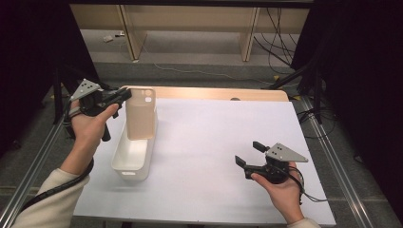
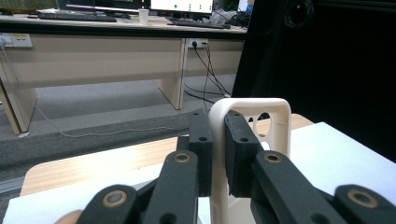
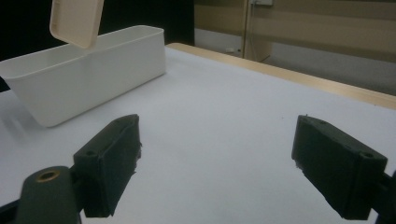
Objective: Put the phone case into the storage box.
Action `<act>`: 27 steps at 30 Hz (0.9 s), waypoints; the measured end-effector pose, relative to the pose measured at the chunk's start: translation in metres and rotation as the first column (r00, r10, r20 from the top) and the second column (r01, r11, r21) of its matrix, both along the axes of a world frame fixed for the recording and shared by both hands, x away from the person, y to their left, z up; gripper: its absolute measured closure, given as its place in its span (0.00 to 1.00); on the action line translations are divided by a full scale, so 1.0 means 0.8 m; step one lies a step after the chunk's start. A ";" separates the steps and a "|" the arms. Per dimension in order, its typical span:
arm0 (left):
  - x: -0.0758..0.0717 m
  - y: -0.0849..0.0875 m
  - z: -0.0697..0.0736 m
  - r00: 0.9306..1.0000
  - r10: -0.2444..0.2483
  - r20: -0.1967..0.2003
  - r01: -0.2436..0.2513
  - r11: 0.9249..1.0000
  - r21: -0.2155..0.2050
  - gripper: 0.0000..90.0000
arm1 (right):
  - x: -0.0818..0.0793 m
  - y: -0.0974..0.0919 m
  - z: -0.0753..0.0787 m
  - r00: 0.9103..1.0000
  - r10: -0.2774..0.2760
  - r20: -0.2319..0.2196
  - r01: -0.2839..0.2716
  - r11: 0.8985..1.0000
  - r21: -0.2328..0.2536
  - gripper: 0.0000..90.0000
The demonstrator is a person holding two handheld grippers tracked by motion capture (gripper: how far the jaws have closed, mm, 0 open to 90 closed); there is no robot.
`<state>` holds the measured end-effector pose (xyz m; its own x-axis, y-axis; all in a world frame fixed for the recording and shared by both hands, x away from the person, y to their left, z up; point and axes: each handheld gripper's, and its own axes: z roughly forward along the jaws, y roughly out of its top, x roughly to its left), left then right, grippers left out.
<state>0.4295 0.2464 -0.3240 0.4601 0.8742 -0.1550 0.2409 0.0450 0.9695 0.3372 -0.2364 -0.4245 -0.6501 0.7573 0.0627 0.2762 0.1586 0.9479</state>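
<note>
While my left gripper [image 1: 124,93] is clamped on the top rim of the lid [image 1: 141,114], which hangs upright over the far end of the white box [image 1: 133,154], my right gripper [image 1: 248,154] waits wide open and empty, well right.

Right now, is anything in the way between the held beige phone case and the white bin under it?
Nothing visible is. The left gripper holds the phone case by its top edge, hanging upright above the open white bin. The right gripper, jaws open, rests apart on the white table.
</note>
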 end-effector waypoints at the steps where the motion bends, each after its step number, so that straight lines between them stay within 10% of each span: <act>1: 0.000 0.000 0.000 1.000 0.001 0.001 -0.001 1.000 0.000 0.91 | 0.000 0.000 0.000 1.000 -0.001 0.000 0.001 1.000 0.000 0.19; 27: 0.012 0.011 -0.005 1.000 0.020 0.001 -0.020 1.000 0.014 0.91 | 0.000 0.000 0.000 1.000 -0.004 -0.002 0.004 1.000 0.002 0.19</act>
<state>0.4393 0.2554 -0.3276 0.4422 0.8855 -0.1426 0.2397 0.0366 0.9702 0.3370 -0.2366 -0.4245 -0.6471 0.7596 0.0657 0.2790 0.1557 0.9476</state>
